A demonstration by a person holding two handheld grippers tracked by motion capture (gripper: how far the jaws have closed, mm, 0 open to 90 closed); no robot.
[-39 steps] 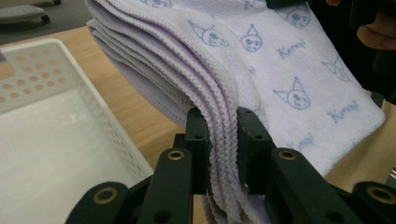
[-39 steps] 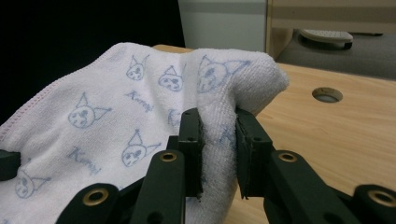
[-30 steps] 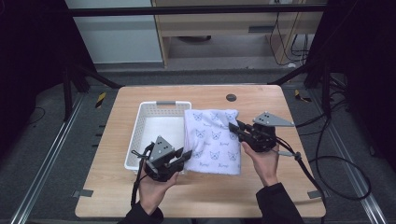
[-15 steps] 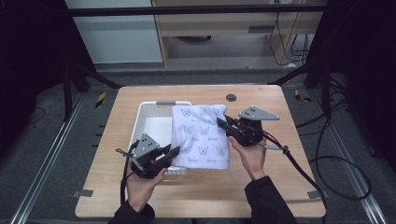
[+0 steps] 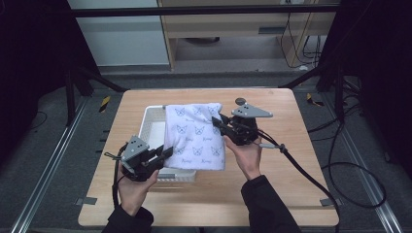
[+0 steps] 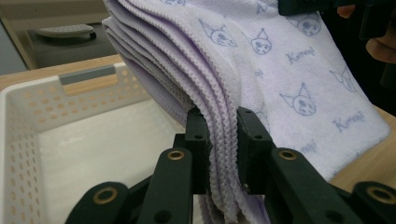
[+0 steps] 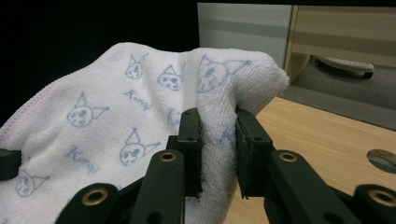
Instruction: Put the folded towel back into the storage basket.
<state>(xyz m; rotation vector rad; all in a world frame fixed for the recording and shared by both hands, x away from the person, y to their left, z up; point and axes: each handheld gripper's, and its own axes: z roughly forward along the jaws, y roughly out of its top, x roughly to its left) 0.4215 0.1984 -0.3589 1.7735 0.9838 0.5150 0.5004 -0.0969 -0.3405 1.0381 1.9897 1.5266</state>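
Both hand-held grippers have slid left across the worktop (image 5: 291, 194) since the earlier frames, and the folded towel (image 5: 194, 138) came along with them. It used to lie flat on the wood just right of the basket (image 5: 150, 121); now it's lifted and hangs partly over the basket's right side, so this looks like the carry-over step of dropping the towel into the basket. Not in yet, though. The near edge still sits out over the basket's front rim, and the right part is over bare wood.

Nearest the person, the left hand-held gripper (image 5: 165, 154) is clamped on the towel's near-left corner. In the left gripper view the jaws pinch the whole stack of folded layers (image 6: 219, 135), pads pressed tight on the fabric, with the white perforated basket (image 6: 28, 140) open right below and behind.

Farther out, the right hand-held gripper (image 5: 217, 121) holds the far-right corner. Its own view shows the jaws squeezed on a bunched fold of the terry cloth (image 7: 219, 126), with the cat-print face of the towel spreading off to the left.

Beyond that there's a small dark disc (image 5: 240, 101) on the worktop near the far edge, well clear of everything.
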